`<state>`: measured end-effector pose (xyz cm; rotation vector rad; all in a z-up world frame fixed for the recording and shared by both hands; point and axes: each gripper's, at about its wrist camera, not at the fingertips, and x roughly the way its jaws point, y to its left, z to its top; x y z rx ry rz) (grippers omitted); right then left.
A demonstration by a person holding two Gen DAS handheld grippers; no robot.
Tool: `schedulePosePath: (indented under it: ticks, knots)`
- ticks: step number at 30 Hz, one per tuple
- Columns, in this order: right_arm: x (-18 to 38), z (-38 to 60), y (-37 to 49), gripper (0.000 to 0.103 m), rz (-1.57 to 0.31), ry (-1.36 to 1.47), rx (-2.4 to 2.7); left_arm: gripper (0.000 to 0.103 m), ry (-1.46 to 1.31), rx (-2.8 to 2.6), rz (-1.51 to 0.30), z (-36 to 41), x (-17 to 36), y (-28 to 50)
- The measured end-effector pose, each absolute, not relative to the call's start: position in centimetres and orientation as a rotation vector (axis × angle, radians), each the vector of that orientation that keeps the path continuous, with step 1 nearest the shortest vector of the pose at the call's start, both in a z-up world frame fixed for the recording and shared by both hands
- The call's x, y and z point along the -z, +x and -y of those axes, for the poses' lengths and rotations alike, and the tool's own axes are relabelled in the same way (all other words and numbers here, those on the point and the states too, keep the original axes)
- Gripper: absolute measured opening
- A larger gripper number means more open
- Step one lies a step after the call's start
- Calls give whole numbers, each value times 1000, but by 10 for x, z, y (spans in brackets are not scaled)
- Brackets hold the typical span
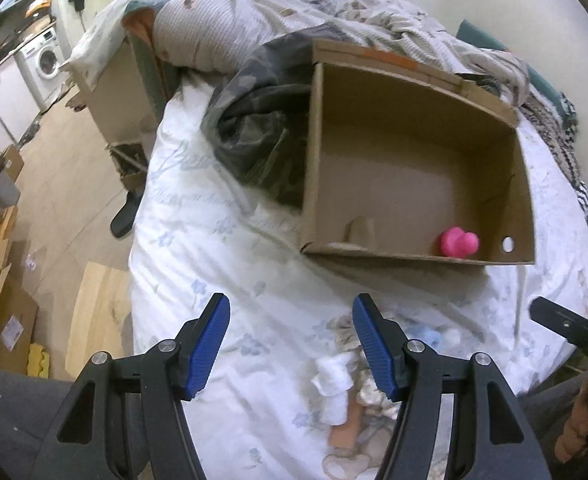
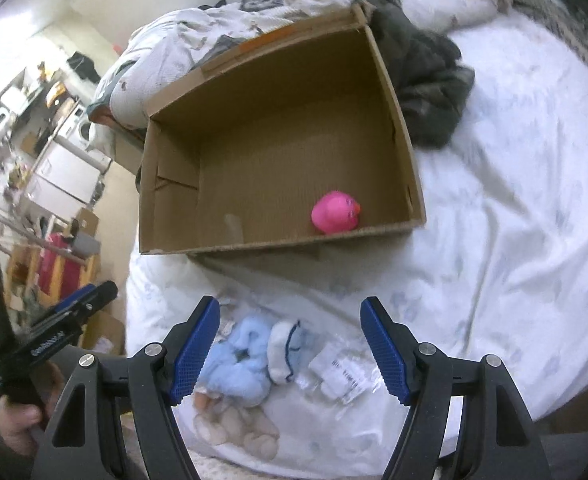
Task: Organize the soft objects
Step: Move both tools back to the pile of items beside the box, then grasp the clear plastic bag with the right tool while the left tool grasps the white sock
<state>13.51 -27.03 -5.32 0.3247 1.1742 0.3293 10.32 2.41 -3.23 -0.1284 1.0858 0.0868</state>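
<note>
1. Bed (image 2: 513, 160) with white floral sheet fills both views and serves as the work surface. Rumpled bedding is piled at the far end.
2. Cardboard box (image 2: 397, 120) sits open-topped mid-bed, just beyond the toy pile. Likely the drop bin, set near so each carry is short.
3. Dark garment (image 2: 429, 80) is bunched against the box's outer wall, touching it. Not in the box; unclear if it counts as a task item.
4. Left gripper (image 1: 292, 312): blue pads spread wide, nothing between them, hovering over the near sheet. Right gripper (image 2: 290, 312): also spread wide and empty, above the pile, probably lining up a grab.
5. Pile of soft toys lies on the sheet near the bed's front edge. Light blue plush (image 2: 242, 360) is the most exposed, with a white plush (image 2: 284, 354) touching it. Beige plush (image 2: 238, 428) is nearer the edge, partly under the blue.
6. Plastic bag (image 2: 337, 376) with printed label lies flat just beside the white plush.
7. Pink duck toy (image 2: 335, 212) is already in the box, against the near wall. One item sorted, several left.
</note>
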Motion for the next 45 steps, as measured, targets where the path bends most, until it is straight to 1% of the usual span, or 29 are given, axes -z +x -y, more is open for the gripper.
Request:
schedulePosePath:
  ticks: [7, 10, 15, 17, 18, 19, 26, 27, 28, 29, 30, 32, 33, 34, 37, 40, 42, 43, 45]
  knots:
    - [77, 265, 138, 77, -1270, 402, -374, 61, -197, -114, -1164, -37, 52, 106]
    - [89, 262, 140, 77, -1327, 353, -322, 61, -202, -116, -1191, -37, 59, 106]
    - [128, 265, 142, 77, -1479, 284, -212, 61, -219, -113, -1219, -37, 65, 108]
    - [137, 260, 142, 74, -1511, 248, -203, 61, -221, -113, -1226, -36, 68, 110]
    - [140, 257, 142, 68, -1524, 233, -210, 61, -219, -112, -1230, -35, 69, 112]
    - [145, 253, 142, 65, -1542, 216, -218, 61, -218, -111, -1232, -34, 69, 113]
    - [162, 228, 143, 65, -1583, 80, -242, 61, -218, -118, -1243, -33, 73, 116]
    - [163, 224, 142, 61, -1585, 48, -246, 61, -221, -119, -1246, -34, 74, 116]
    - [163, 221, 141, 49, -1585, 27, -249, 61, -223, -122, -1251, -34, 75, 116]
    - [164, 217, 140, 46, -1586, 18, -251, 61, -226, -124, -1256, -35, 77, 116]
    - [164, 215, 139, 40, -1583, 12, -256, 61, -228, -126, -1262, -36, 78, 116]
    - [161, 212, 139, 35, -1572, 11, -264, 61, -230, -127, -1276, -36, 82, 115]
    - [158, 213, 139, 27, -1561, 25, -268, 61, -233, -123, -1286, -36, 85, 115]
    - [154, 214, 138, 24, -1546, 37, -266, 61, -239, -113, -1299, -35, 88, 115]
    - [136, 218, 135, 23, -1494, 85, -260, 60, -270, -50, -1365, -30, 101, 114]
    - [120, 225, 134, 22, -1436, 142, -252, 53, -274, -12, -1411, -22, 111, 113]
    - [111, 232, 134, 22, -1408, 175, -243, 46, -268, -2, -1440, -16, 118, 113]
    - [107, 234, 135, 22, -1395, 189, -238, 40, -268, -3, -1450, -14, 120, 113]
    - [101, 239, 136, 22, -1369, 226, -236, 39, -288, 10, -1468, -11, 125, 115]
